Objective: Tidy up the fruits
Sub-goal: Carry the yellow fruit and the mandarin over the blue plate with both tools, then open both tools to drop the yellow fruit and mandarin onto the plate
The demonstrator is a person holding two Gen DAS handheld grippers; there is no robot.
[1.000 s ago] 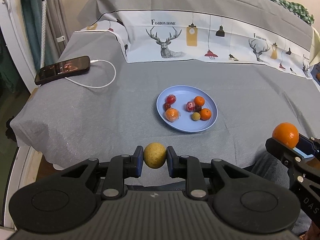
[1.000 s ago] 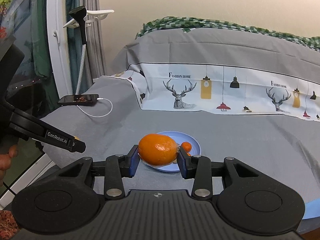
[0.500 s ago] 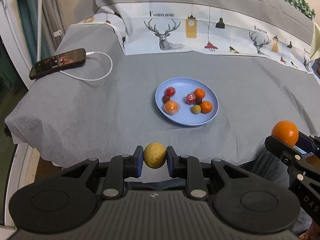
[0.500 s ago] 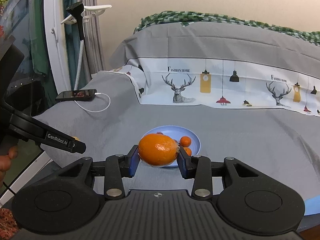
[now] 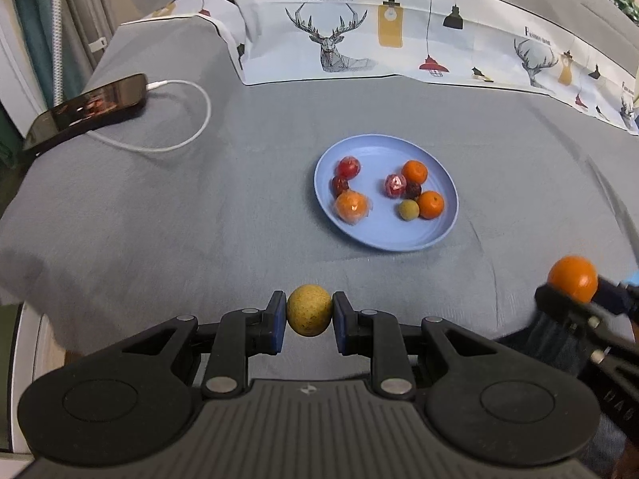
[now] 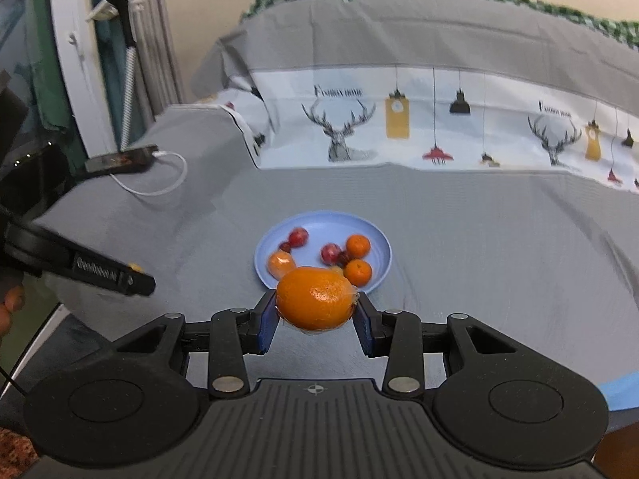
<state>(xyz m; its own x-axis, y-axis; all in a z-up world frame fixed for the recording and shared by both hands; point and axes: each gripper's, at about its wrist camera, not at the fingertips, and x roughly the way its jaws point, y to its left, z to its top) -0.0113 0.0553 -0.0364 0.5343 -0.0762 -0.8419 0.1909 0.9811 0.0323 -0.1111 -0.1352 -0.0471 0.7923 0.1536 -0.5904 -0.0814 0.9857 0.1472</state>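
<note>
While you held both tools above the near edge of the grey bedspread (image 5: 159, 219), that cloth filled most of each view, with the deer-print sheet (image 5: 399, 40) folded across its far side. Next down in size, your blue plate (image 5: 383, 239) sat on the bedspread ahead of both tools, well apart from the black phone (image 5: 88, 103) and its white cable (image 5: 187, 135) off at the far left corner. Your right gripper (image 6: 315, 311) had its fingers clamped on the big wrapped orange (image 6: 315, 297), carried in the air short of the plate's near rim. Your left gripper (image 5: 309, 319) was pinched narrow around the yellow-brown round fruit (image 5: 309, 310), also off the cloth and short of the plate. On the plate, you had a wrapped orange (image 5: 351, 205) at the left side with two red fruits (image 5: 345, 175) just behind it. Toward the right lay two small mandarins (image 5: 423, 187), a wrapped red fruit (image 5: 395, 185) touching a dark one, and the little greenish fruit (image 5: 408, 210) nearest you
</note>
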